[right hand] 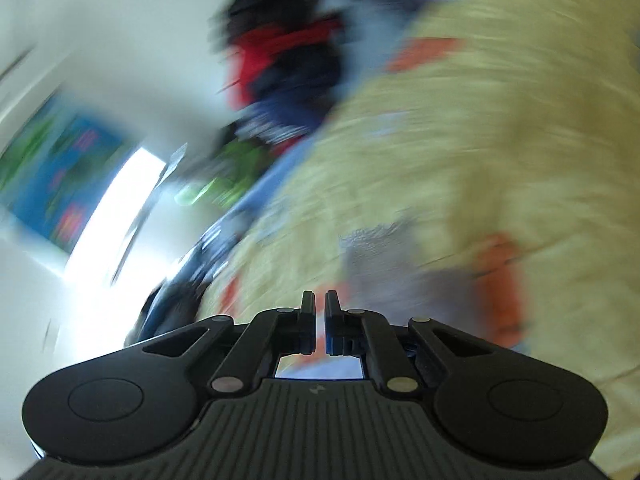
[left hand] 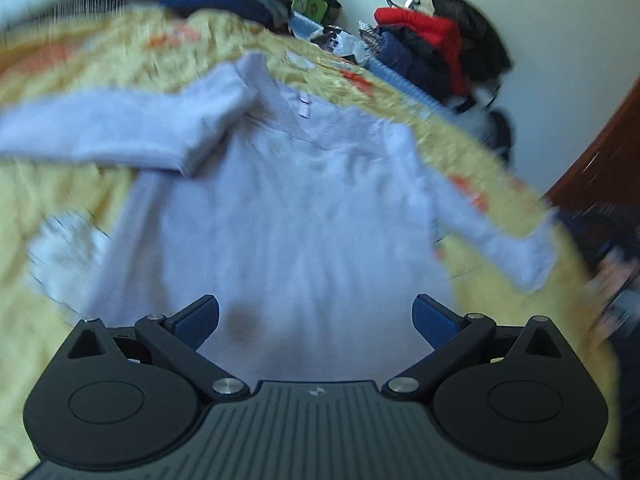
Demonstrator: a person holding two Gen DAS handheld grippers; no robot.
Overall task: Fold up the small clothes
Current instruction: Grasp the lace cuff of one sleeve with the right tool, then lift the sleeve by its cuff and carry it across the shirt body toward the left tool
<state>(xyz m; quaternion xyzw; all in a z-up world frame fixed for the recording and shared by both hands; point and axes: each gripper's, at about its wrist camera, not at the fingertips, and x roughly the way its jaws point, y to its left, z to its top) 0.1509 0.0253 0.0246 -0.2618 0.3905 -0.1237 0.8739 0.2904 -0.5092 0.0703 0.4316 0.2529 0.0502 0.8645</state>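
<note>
A pale lilac sweater (left hand: 288,208) lies face up on a bed covered by a yellow bedspread (left hand: 120,52) with orange marks, its neckline toward the far side and its hem nearest the left wrist camera. Starting at the left, the sweater's left-hand sleeve (left hand: 120,128) is folded over at the shoulder and runs out leftward across the body's upper edge, while a crumpled white garment (left hand: 66,252) sits just beside the body on the near left. The left gripper (left hand: 316,320) hangs over the hem with its jaws spread wide and nothing between them, a stance that suits coming down on the hem or the body to pin or pinch it. Further right, the other sleeve (left hand: 512,248) stretches out flat toward the right edge of the bed, probably laid out so it can be folded in. Beyond the far right of the bed a heap of dark and red clothes (left hand: 424,36) leans by the wall. The right gripper (right hand: 319,318) has its jaws drawn almost together (its own view is heavily smeared), and nothing shows between the pads; a patch of the lilac cloth (right hand: 384,256) lies just ahead of it, so whether it has hold of any fabric I cannot tell
</note>
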